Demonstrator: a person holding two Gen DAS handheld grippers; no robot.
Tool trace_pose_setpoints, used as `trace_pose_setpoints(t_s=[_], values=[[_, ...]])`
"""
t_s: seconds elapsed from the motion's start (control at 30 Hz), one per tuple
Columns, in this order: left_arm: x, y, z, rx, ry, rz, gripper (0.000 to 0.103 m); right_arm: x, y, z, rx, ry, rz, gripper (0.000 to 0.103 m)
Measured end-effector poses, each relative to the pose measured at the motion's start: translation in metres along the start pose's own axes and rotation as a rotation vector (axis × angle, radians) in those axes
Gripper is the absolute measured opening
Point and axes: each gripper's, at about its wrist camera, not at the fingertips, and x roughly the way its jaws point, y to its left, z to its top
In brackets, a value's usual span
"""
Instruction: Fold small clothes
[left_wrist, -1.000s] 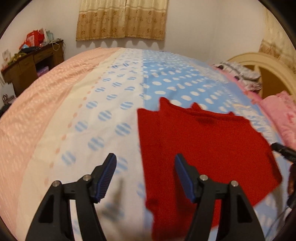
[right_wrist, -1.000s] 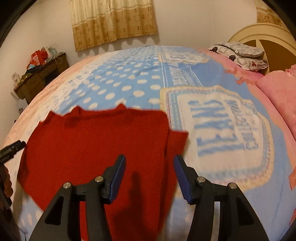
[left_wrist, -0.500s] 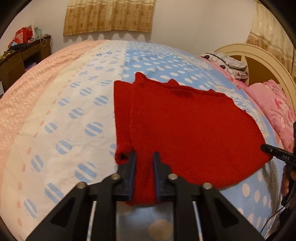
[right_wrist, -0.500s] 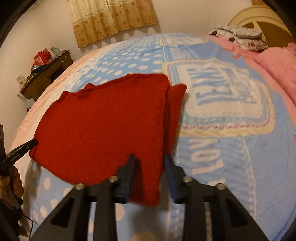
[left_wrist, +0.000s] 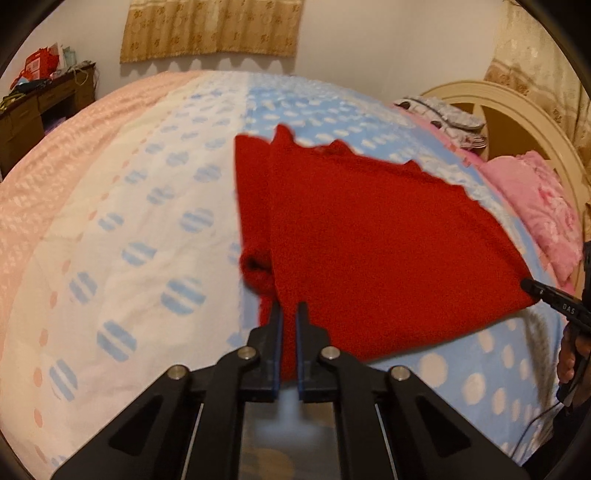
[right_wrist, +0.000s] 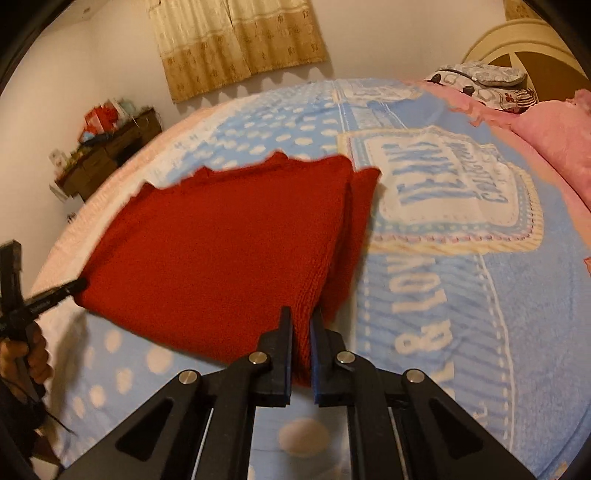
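A red knitted garment (left_wrist: 369, 236) lies on the bed, its sleeves folded in along the sides. My left gripper (left_wrist: 289, 314) is shut on its near left hem corner and holds that edge lifted off the cover. My right gripper (right_wrist: 301, 319) is shut on the near right hem corner of the red garment (right_wrist: 221, 240), also lifted. The right gripper's tip shows at the right edge of the left wrist view (left_wrist: 546, 295); the left gripper's tip shows at the left edge of the right wrist view (right_wrist: 55, 293).
The bed cover (left_wrist: 110, 221) is pink, white and blue with dots, with a printed emblem (right_wrist: 454, 195) to the right of the garment. Pink pillows (left_wrist: 539, 206) and a cream headboard (left_wrist: 517, 110) are at the right. A dark wooden desk (left_wrist: 40, 107) stands far left.
Both grippers went from open above the hem to shut on its two near corners. The near edge of the garment has risen off the bed.
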Motion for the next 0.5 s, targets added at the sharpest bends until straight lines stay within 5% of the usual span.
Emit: trace_pose_setpoints(t_s=[0.37,0.5], values=[[-0.009,0.002,0.0,0.015,-0.025,0.047,0.017,0.003,-0.003,-0.001,-0.013,0.028,-0.037,0.013],[-0.035,0.005,0.01,0.016,-0.138,0.099,0.06,-0.022,0.008,0.004,-0.05,-0.066,-0.132,0.036]])
